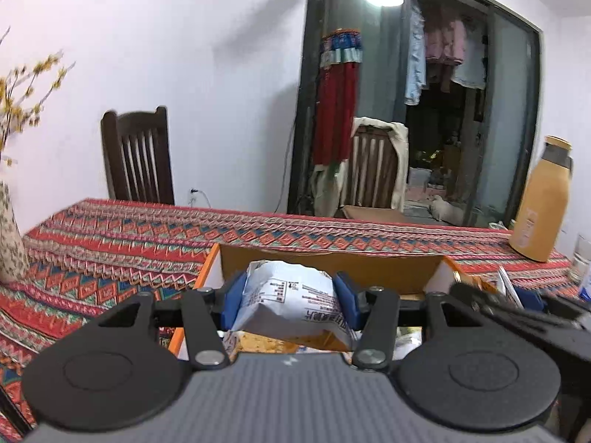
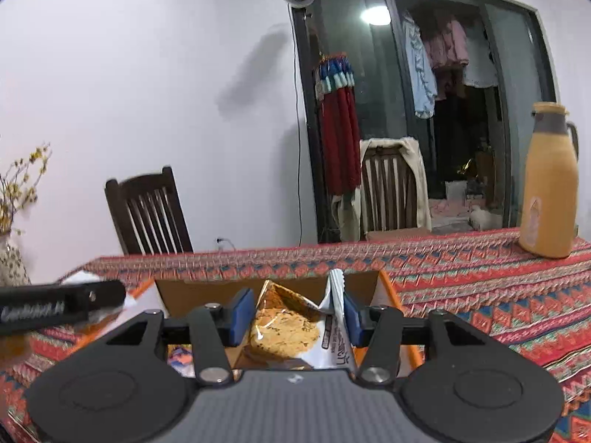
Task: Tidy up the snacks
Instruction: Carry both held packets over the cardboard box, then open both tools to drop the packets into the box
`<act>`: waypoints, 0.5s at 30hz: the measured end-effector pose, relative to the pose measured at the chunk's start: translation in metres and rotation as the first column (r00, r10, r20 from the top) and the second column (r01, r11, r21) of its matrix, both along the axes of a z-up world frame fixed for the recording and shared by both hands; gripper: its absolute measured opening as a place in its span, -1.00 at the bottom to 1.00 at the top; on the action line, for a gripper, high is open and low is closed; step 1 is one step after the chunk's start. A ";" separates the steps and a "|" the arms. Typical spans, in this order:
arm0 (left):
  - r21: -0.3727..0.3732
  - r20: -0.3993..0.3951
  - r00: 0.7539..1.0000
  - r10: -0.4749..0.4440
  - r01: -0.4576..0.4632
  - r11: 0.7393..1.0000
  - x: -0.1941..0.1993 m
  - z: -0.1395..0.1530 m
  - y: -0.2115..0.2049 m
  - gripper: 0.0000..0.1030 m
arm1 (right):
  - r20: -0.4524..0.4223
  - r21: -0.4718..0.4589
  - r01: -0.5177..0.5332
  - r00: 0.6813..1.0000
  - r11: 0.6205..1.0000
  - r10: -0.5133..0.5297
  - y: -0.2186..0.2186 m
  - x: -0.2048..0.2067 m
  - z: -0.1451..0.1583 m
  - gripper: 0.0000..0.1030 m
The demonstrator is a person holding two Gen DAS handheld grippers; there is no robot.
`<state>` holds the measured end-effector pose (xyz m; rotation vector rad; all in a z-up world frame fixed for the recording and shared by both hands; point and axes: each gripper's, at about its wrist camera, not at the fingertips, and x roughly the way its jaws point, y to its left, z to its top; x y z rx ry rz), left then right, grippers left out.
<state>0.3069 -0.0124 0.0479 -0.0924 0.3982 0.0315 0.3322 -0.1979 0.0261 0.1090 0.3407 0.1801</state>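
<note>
Gripping a white snack packet [image 1: 291, 306] between the blue fingers [image 1: 232, 302] of my left gripper [image 1: 290, 301], I held it above an open cardboard box [image 1: 332, 269] with orange edges on the patterned red surface [image 1: 129, 243]. My right gripper [image 2: 295, 313] clamped a second packet, a crumpled cookie bag [image 2: 284, 328] printed with a biscuit, its fingers [image 2: 242, 315] narrowed against both sides, over the same box [image 2: 184, 295]. More snack wrappers lay inside the box beneath both packets. Each gripper's black body edged into the other's view at the side. A tan flask [image 2: 550, 184] stood upright on the far right of the cloth, well apart from the box. A patterned vase [image 1: 11, 236] of yellow-flowered twigs stood at the left. Two dark wooden chairs [image 1: 138, 158] waited behind the surface, one draped with a pale cloth, before a glass door.
</note>
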 end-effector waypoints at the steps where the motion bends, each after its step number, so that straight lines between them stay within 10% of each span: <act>1: -0.007 -0.004 1.000 0.002 -0.002 1.000 0.005 -0.006 0.003 0.04 | -0.010 -0.011 -0.008 1.000 1.000 0.008 0.002 0.003 -0.005 -0.03; 8: -0.033 -0.045 0.999 0.015 -0.017 0.999 0.013 -0.018 0.017 0.16 | -0.068 -0.038 -0.016 0.998 0.999 0.014 0.006 0.014 -0.021 -0.01; 12: -0.065 -0.005 0.999 0.043 -0.044 0.997 0.001 -0.015 0.021 1.00 | -0.100 -0.040 0.012 0.995 0.999 -0.016 0.004 0.012 -0.026 0.91; 15: -0.074 0.033 0.997 0.073 -0.071 0.995 -0.008 -0.010 0.021 1.00 | -0.083 -0.023 0.025 0.996 0.999 -0.026 0.001 0.007 -0.022 1.00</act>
